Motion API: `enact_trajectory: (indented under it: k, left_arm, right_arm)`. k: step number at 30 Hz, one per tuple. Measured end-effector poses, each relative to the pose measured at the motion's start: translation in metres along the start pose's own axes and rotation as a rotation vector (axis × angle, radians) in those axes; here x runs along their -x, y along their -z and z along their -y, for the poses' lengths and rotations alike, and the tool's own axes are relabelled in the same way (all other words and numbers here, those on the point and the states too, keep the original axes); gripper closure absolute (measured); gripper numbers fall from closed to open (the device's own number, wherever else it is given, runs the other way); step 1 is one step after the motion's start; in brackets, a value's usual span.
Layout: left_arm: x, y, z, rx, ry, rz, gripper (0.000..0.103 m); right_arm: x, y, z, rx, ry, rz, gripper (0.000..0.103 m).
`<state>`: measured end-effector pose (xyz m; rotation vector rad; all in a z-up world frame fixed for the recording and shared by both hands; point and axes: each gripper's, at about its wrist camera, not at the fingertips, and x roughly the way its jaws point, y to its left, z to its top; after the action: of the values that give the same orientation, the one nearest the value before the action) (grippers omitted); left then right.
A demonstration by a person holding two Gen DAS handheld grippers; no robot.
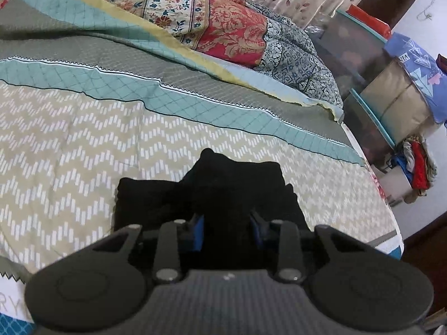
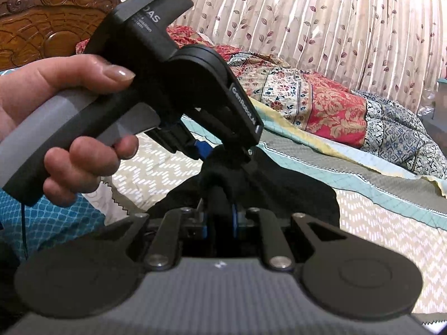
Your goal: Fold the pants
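The black pants (image 1: 237, 184) lie bunched on the patterned bedspread (image 1: 69, 153). My left gripper (image 1: 227, 223) has its blue pads on either side of a raised fold of the pants and grips it. In the right wrist view the pants (image 2: 293, 189) rise to a peak. My right gripper (image 2: 219, 217) is shut on that cloth. The left gripper (image 2: 220, 150), held in a hand, pinches the top of the same peak just in front.
A folded floral quilt (image 1: 223, 22) lies at the head of the bed, with a carved wooden headboard (image 2: 50, 22) behind. Curtains (image 2: 321, 22) hang along the far side. Storage bins (image 1: 371, 64) and a pile of clothes (image 1: 416, 164) stand past the bed's right edge.
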<state>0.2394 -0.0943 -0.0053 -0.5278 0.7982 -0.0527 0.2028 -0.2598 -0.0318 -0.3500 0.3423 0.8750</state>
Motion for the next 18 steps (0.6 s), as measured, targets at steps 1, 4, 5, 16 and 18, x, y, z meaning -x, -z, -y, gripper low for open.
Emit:
enact_trajectory:
  k: [1,4,5,16,18]
  left_arm:
    - [0.001,0.0,0.001,-0.001,-0.001,0.002,0.074]
    - [0.003,0.0,0.003,-0.008,-0.007,0.011,0.074]
    - [0.005,-0.001,0.003,-0.01,-0.006,0.016,0.074]
    - [0.012,-0.004,-0.005,0.006,-0.006,0.033,0.075]
    - [0.012,-0.003,-0.008,0.011,-0.006,0.033,0.074]
  right_arm:
    - [0.0,0.0,0.0,0.001,-0.001,0.001,0.085]
    - [0.001,-0.001,0.0,0.001,-0.004,0.006,0.085]
    - [0.001,-0.002,0.0,-0.002,-0.004,0.01,0.085]
    - [0.0,-0.007,0.0,0.006,-0.024,0.024,0.085]
    - [-0.002,-0.007,0.0,0.008,-0.03,0.021,0.085]
